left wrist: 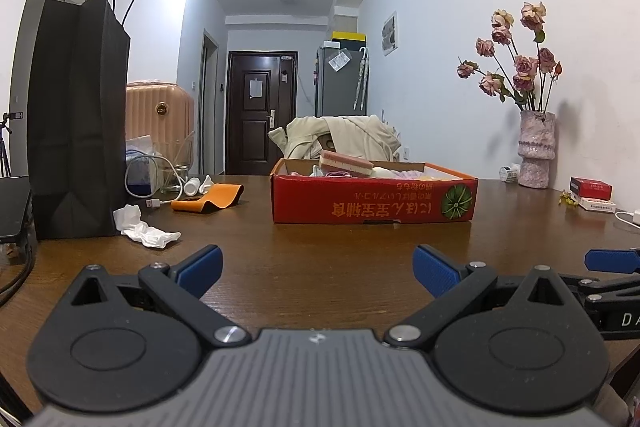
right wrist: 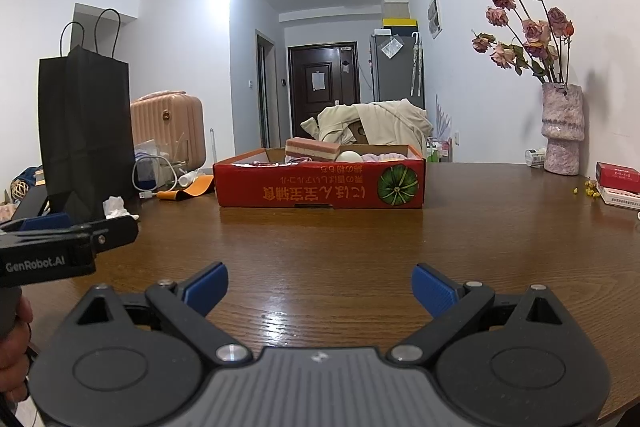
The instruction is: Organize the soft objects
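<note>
Surface: dark wood grain; a broad bare stretch lies between both grippers and the box, with its near edge under the gripper bodies.
Left margin: black paper bag upright, crumpled tissue at its foot, orange strap and white cable behind.
Right margin: pink vase of dried roses against the wall, red packets near it.
Red box: shallow cardboard tray, long axis running left to right, long printed side facing the cameras, print upside down, pumpkin picture at its right end; sits mid-surface, well apart from both grippers.
Soft objects: inside the box; a pink-and-cream layered sponge lies on top with its long axis left to right, a pale rounded item and pink fabric beside it.
Left gripper: jaws spread wide, nothing between them, low over the surface.
Right gripper: jaws spread wide, empty, beside the left gripper.
</note>
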`<state>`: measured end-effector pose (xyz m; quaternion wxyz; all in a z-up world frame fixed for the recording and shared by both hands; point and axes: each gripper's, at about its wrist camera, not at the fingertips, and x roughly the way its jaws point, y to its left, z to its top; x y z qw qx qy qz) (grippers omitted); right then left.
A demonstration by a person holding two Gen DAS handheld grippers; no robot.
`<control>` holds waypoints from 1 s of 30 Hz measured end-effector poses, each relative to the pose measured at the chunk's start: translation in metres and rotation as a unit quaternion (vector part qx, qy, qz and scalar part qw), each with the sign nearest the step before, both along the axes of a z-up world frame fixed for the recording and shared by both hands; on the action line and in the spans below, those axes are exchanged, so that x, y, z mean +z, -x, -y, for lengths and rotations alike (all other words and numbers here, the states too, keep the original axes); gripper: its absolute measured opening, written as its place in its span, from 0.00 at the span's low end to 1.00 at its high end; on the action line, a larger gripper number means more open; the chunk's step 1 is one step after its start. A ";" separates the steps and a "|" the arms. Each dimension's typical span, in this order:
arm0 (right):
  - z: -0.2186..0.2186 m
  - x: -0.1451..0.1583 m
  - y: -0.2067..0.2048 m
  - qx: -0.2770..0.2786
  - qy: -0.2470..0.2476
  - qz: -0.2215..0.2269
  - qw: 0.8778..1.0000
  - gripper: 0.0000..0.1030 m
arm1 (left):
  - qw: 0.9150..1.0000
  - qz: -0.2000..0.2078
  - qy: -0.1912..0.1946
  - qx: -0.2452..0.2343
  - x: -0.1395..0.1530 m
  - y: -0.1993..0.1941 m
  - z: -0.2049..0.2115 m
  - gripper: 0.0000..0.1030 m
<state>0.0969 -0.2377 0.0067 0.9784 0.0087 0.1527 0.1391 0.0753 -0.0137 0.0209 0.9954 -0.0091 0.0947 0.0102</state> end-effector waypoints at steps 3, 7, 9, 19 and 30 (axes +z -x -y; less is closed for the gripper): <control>0.000 0.001 0.001 0.001 0.000 0.004 1.000 0.96 | 1.000 0.003 -0.001 0.000 0.000 0.000 0.000 1.00; 0.001 0.004 0.005 -0.002 -0.006 0.020 1.000 0.96 | 1.000 0.010 -0.009 0.001 0.000 0.002 0.002 1.00; 0.001 0.004 0.005 -0.003 -0.006 0.021 1.000 0.96 | 1.000 0.013 -0.011 0.000 0.001 0.003 0.002 1.00; -0.001 0.004 0.006 -0.002 -0.003 0.024 1.000 0.96 | 1.000 0.020 -0.009 0.002 0.000 0.005 0.002 1.00; -0.004 0.002 0.005 0.001 0.002 0.024 1.000 0.96 | 1.000 0.026 -0.012 -0.002 -0.001 0.007 0.003 1.00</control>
